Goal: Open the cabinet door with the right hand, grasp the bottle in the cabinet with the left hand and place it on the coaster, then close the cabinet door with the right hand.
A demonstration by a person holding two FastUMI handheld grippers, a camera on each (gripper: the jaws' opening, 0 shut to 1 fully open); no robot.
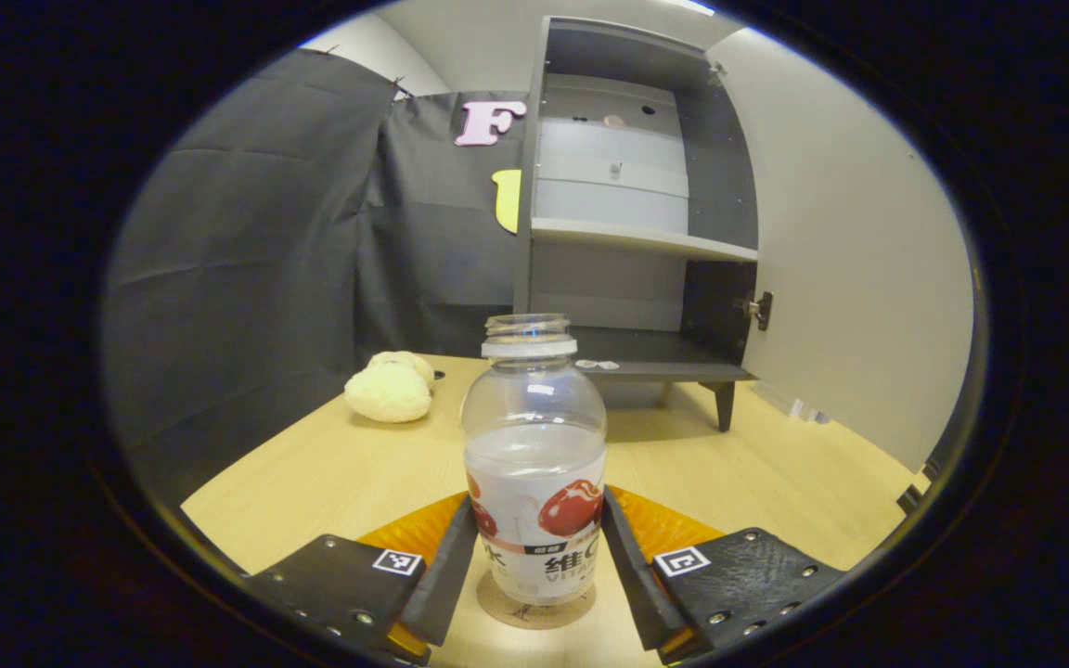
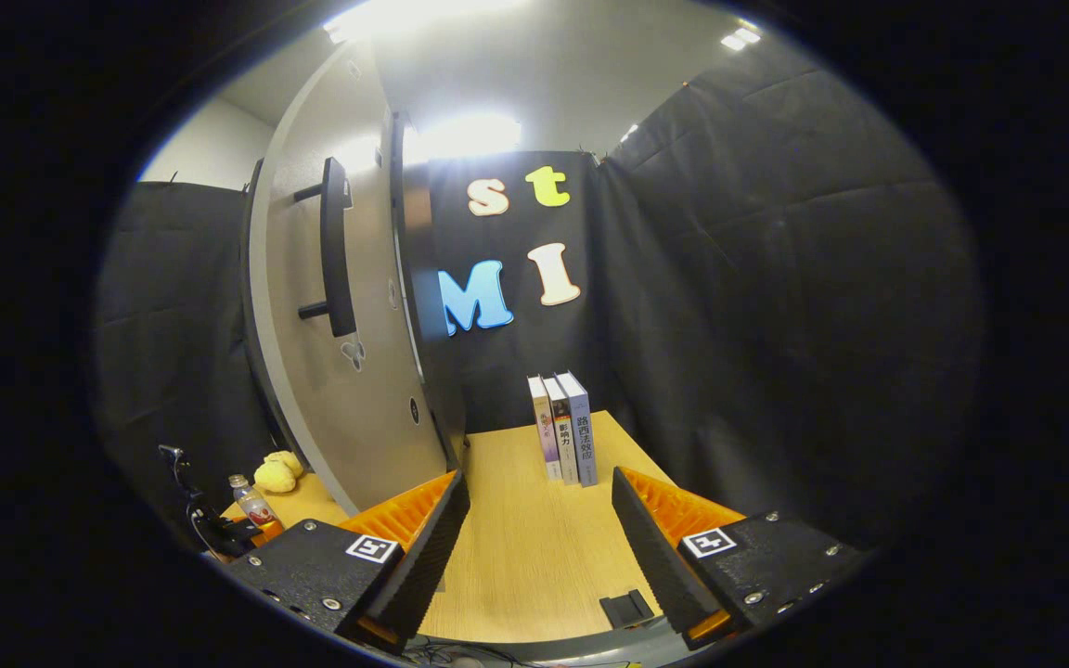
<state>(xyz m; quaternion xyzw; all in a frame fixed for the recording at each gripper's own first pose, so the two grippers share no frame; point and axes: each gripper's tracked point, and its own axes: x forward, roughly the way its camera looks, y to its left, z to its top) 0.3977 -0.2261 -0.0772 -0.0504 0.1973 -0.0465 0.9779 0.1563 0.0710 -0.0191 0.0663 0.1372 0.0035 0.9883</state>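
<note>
Bottle [image 1: 534, 464], clear and uncapped, upright on round coaster [image 1: 535, 608], between left gripper [image 1: 534, 557] fingers that flank it closely; actual pressing contact impossible to judge. Behind, on wooden table [image 1: 330, 473]: cream plush toy [image 1: 390, 387], cabinet [image 1: 632, 232] with door [image 1: 855, 269] swung wide. Right gripper view: right gripper [image 2: 534, 543] spread wide, empty; door's black handle [image 2: 338, 246]; three upright books [image 2: 563, 429].
</note>
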